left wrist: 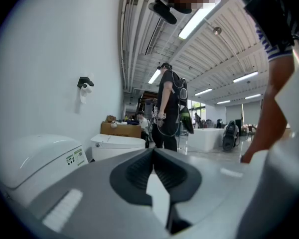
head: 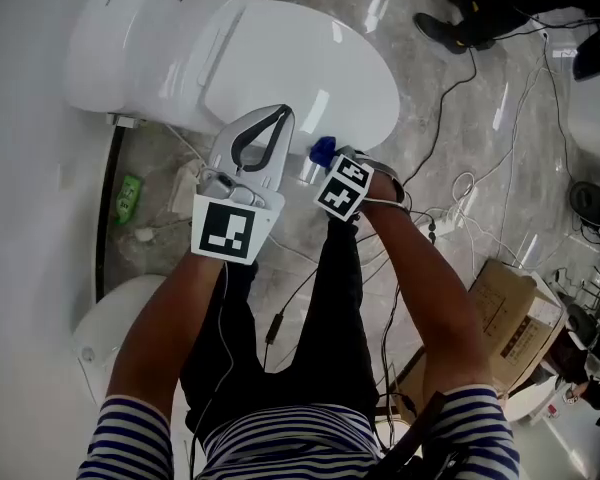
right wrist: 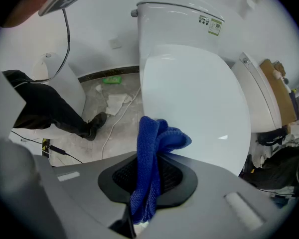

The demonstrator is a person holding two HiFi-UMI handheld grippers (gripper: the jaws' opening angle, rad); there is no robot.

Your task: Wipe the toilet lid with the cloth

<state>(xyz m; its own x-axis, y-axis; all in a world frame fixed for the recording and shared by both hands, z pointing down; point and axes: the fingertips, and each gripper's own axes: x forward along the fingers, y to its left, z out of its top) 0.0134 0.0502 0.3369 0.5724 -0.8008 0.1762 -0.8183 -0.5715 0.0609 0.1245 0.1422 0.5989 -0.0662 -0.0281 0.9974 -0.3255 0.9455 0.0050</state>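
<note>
The white toilet lid [head: 290, 68] lies closed below me, filling the middle of the right gripper view as lid [right wrist: 194, 103]. A blue cloth [right wrist: 152, 168] is pinched in my right gripper [right wrist: 148, 176], which is shut on it and held near the lid's front edge, above it. From the head view only a bit of the cloth [head: 323, 150] shows beyond that gripper [head: 325, 156]. My left gripper [head: 268, 118] hovers over the lid's front, raised and tilted up, jaws shut with nothing between them; its own view looks across the room past its tip [left wrist: 153, 151].
The toilet tank [head: 140, 28] stands against the white wall. Cables [head: 450, 198] and a power strip cross the marble floor. A cardboard box [head: 515, 318] sits at right, a second toilet [head: 110, 318] at left. People [left wrist: 168, 108] stand farther off.
</note>
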